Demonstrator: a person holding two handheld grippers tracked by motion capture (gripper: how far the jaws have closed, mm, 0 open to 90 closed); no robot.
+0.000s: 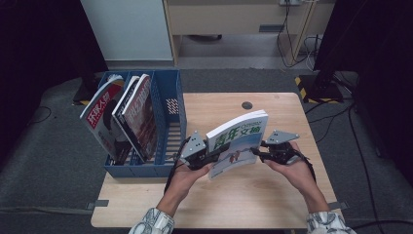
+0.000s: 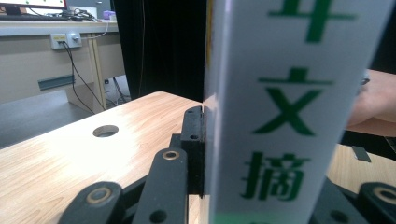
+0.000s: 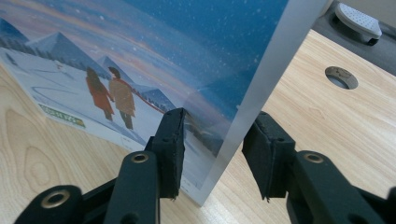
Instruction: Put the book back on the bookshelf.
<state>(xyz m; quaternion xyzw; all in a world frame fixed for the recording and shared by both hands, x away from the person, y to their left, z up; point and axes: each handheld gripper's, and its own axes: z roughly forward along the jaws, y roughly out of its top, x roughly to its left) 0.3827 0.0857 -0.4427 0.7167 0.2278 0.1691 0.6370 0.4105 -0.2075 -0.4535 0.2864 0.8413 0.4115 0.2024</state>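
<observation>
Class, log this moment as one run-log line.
left gripper: shut on magazine | right gripper: open, astride its edge | magazine: tilted above table | file rack: two magazines inside

A light wooden table point(image 1: 272, 195) with a round cable hole point(image 1: 247, 105) near its far edge stood on grey carpet. At the table's left edge sat a blue plastic file rack point(image 1: 165, 122) with several compartments, holding leaning magazines: one with a red-and-white cover point(image 1: 100, 114) in the leftmost slot and a reddish one point(image 1: 141, 117) beside it. Near the table's middle, a thin white magazine with green lettering point(image 1: 236, 141) was held tilted above the surface. The left gripper point(image 1: 207, 157) was clamped on its left lower edge, and the right gripper point(image 1: 257, 150) met its right edge, though how its jaws stood there was unclear. Patterned sleeves point(image 1: 151, 223) entered from the near edge.
</observation>
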